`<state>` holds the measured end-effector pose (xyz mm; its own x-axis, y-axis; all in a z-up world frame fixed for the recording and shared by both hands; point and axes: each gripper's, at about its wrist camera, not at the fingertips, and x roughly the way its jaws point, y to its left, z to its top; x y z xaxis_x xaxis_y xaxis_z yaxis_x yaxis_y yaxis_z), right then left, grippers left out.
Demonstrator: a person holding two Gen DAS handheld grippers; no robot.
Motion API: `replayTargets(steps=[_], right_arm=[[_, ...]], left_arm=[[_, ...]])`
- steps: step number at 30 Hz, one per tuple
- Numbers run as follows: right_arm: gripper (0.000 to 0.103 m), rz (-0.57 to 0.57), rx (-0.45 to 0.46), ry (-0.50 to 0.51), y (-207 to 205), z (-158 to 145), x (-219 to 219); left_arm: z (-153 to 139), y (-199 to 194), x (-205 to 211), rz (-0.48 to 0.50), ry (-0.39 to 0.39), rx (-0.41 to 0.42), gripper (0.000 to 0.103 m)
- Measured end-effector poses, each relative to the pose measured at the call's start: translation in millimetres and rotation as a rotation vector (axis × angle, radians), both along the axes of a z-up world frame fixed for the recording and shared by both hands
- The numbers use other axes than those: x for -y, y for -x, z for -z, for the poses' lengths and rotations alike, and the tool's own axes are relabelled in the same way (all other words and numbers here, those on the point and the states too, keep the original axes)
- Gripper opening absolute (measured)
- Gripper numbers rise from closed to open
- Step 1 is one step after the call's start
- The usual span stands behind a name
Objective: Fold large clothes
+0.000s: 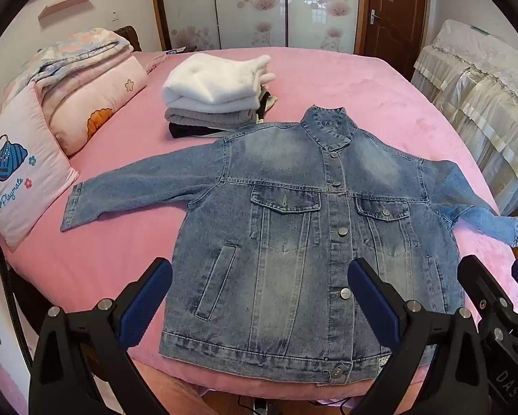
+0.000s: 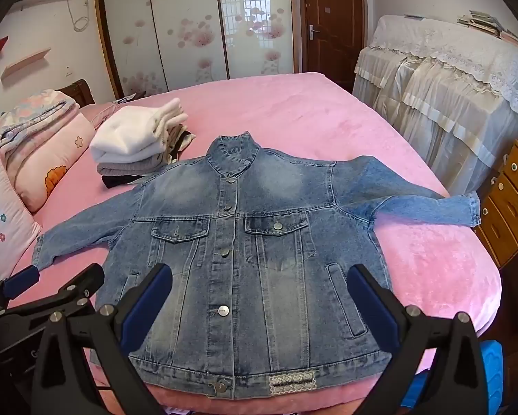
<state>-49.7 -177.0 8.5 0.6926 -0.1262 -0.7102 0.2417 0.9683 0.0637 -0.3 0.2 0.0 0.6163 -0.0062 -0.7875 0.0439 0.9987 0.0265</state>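
Two claws hover with jaws spread wide and nothing between them above the near hem of a faded blue denim jacket (image 1: 293, 228), laid face up and buttoned on a pink plush-covered bed (image 1: 328, 79). The left claw (image 1: 259, 297) frames the jacket's lower panel on that side, the slanted pocket just ahead of its left pad; the right claw (image 2: 259, 297) frames the opposite panel, directly above the woven white label (image 2: 291, 383) at the hem.

The step in hand appears to be the first fold. Doing it well likely means each claw pinching a firm edge, a cuff or a hem corner, and carrying the sleeve across the chest without dragging the body askew; stiff denim should hold a crease but resists bunching.

The jacket lies flat, collar pointing away from both claws, sleeves spread out to either side, the right sleeve reaching the bed's edge. Metal buttons run down the centre; two flapped chest pockets sit ahead of the claws.

Beyond the left claw, far ahead and to its left, a stack of folded white, grey and black garments (image 1: 214, 100) rests near the collar.
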Motion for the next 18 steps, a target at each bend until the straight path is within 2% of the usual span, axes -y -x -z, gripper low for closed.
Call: replayTargets(steps=[7,18], right_arm=[[0.102,0.000,0.002,-0.008,1.8,-2.0,0.1],[0.102,0.000,0.009,-0.009,1.2,1.4,-0.5]], left_arm=[[9.4,4.6,0.2,-0.005,0.007,-0.010,0.101],[2.0,5.1,-1.6,-0.004,0.005,-0.011,0.101]])
